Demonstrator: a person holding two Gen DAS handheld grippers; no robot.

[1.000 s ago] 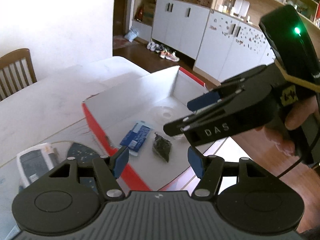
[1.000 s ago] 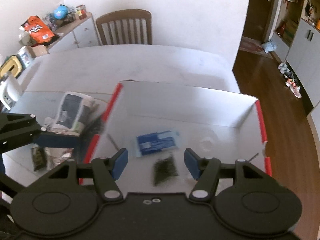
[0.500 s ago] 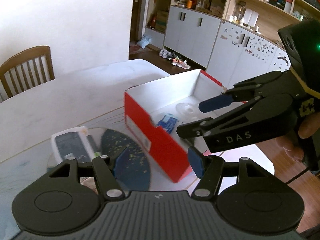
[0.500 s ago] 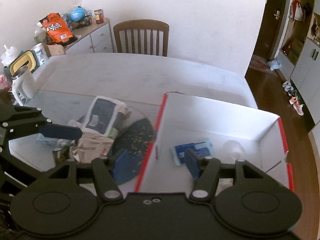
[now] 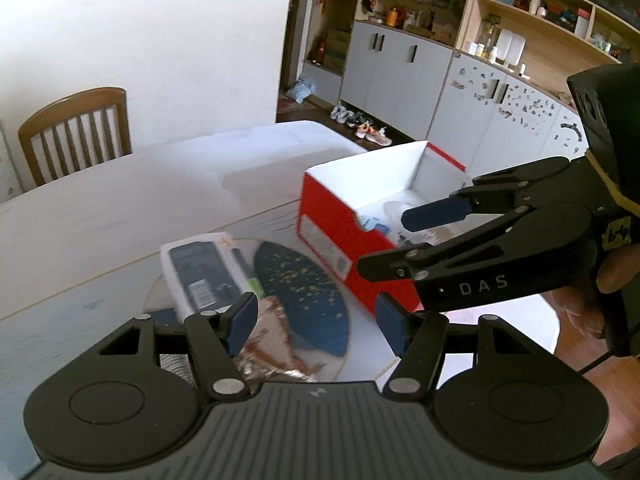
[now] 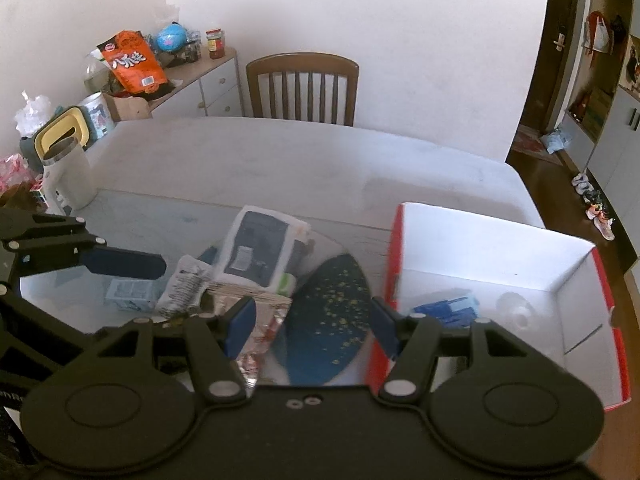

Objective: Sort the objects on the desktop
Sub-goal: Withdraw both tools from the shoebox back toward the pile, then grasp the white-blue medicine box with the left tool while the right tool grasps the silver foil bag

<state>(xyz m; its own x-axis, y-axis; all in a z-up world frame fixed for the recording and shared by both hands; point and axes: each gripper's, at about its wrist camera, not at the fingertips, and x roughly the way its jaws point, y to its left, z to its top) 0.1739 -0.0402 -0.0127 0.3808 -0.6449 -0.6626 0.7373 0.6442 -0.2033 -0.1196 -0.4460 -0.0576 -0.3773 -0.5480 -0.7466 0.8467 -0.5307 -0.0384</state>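
Left gripper [image 5: 312, 322]: matte black housing, ribbed top plate, two round discs at the sides, silver screws at the linkage pivots, blue pads on the fingers [image 5: 242, 322]. Right gripper [image 6: 310, 322]: same build, smooth top with two small holes. Its side carries white "DAS" lettering, a yellow-black tag and a thin black cable below the hand [image 5: 612, 280].

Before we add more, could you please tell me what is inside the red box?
The red box holds a blue packet and a clear round thing on its white floor. The right gripper covers its near corner, so anything there is hidden.
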